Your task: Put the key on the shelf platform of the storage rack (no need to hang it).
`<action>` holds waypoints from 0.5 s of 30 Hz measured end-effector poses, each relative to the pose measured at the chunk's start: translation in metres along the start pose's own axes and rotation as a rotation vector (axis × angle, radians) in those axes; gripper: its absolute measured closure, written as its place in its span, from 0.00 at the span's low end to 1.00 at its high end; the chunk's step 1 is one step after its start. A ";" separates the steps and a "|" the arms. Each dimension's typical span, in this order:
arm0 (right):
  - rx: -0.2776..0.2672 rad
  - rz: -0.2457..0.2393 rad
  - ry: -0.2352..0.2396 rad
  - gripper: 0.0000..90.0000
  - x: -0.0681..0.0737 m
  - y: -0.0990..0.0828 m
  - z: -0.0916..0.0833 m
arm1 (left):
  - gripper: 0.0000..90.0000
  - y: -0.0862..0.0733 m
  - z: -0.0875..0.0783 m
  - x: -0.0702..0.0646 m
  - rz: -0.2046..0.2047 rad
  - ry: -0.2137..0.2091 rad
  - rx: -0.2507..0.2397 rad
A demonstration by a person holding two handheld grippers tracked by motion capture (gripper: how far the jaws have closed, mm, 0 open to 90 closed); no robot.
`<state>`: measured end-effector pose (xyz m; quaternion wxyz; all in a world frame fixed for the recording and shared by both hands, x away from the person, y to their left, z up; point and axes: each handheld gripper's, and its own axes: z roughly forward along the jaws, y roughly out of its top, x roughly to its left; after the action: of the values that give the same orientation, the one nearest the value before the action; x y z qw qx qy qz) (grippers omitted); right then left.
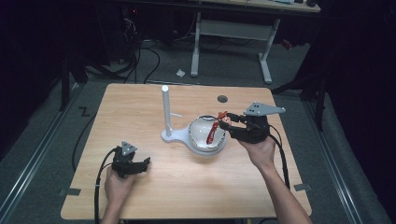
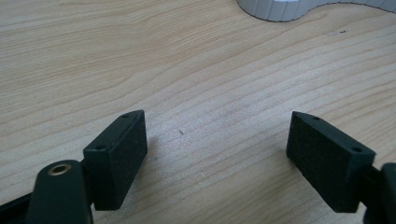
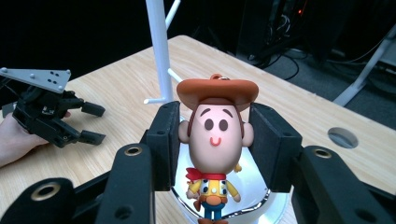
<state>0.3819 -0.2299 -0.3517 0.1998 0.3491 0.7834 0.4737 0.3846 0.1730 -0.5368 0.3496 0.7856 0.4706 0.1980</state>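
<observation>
Right gripper [image 3: 215,144] clamps a big-headed, brown-hatted cowboy figure [image 3: 214,140]; left gripper [image 2: 217,154] jaws apart.

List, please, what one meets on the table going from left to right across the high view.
Left claw → white stand with upright pole → shiny bowl → cowboy toy figure → right claw, shut on the toy's head.

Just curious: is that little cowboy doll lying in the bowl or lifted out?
Lifted out: the right gripper clamps the cowboy doll by its head, above the bowl.
</observation>
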 end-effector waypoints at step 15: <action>0.063 0.027 0.012 0.62 -0.003 -0.015 0.036 | 0.23 0.000 0.000 0.000 0.000 0.000 0.000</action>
<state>0.4017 -0.2147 -0.3817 0.1775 0.3627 0.7945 0.4536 0.3846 0.1730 -0.5368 0.3498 0.7855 0.4706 0.1981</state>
